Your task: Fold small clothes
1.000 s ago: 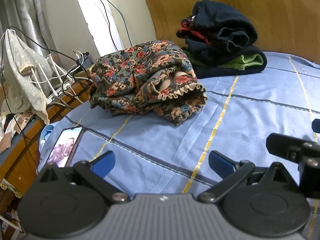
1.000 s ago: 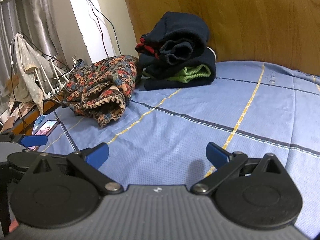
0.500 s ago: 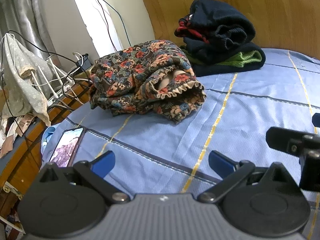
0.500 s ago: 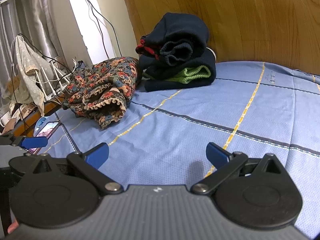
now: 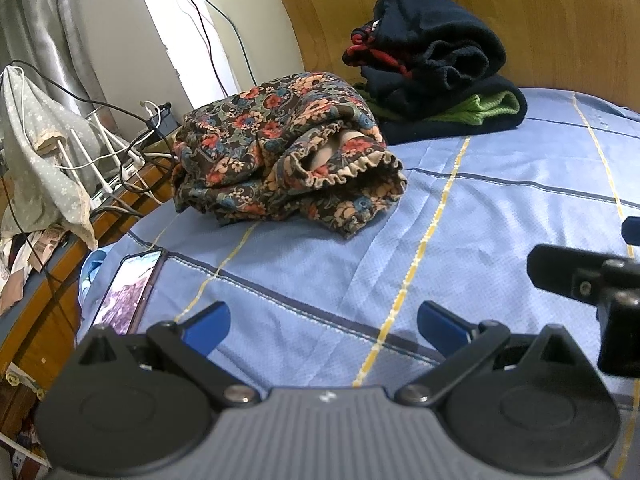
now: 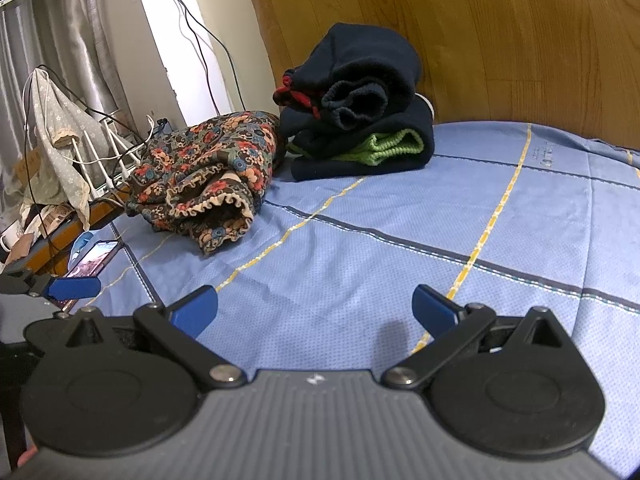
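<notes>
Left claw (image 5: 322,326): jaws spread wide, nothing between them, low over the blue bed sheet (image 5: 500,216). Right claw (image 6: 314,308): likewise spread and empty, just beside the left one; each shows at the edge of the other's view.

Clothes: floral garment (image 5: 288,156) lies bunched on the sheet, ahead and to the left, frilled hem facing the claws, well apart from both. It looks loosely rolled, not squared off. Behind it, touching or nearly so, a stack of dark clothes (image 6: 360,104) with a green piece sandwiched in, set against the wooden headboard (image 6: 480,32).

Phone (image 5: 126,292) rests at the bed's left edge.

Progress, judged: the dark stack appears already folded and put away. The floral garment reads as the remaining item, not yet gripped. No other loose clothes visible on the sheet.
</notes>
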`<action>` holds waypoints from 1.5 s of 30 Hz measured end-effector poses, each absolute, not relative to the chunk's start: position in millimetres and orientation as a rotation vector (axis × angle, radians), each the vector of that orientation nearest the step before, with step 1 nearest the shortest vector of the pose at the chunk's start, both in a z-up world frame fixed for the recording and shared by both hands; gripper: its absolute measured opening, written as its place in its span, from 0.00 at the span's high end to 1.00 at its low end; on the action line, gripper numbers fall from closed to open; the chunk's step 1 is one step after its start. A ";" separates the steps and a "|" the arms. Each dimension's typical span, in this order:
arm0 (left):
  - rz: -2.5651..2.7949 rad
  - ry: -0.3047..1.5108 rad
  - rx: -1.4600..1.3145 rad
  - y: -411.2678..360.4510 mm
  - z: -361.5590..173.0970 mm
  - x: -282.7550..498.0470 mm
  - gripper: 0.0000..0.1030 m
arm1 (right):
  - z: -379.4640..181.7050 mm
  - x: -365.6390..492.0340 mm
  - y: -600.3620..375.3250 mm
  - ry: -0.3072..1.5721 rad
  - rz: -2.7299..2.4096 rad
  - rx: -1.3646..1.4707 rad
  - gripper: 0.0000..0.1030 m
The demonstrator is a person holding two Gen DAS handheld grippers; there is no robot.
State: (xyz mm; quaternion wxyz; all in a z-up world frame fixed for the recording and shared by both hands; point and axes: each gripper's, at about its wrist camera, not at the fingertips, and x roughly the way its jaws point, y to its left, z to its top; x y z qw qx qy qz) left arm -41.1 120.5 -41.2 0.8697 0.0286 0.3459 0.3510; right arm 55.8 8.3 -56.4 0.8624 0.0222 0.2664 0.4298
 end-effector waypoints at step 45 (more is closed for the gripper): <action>0.753 0.746 0.054 124.0 -44.0 -39.1 0.00 | -57.9 56.3 11.2 0.571 0.902 0.048 0.00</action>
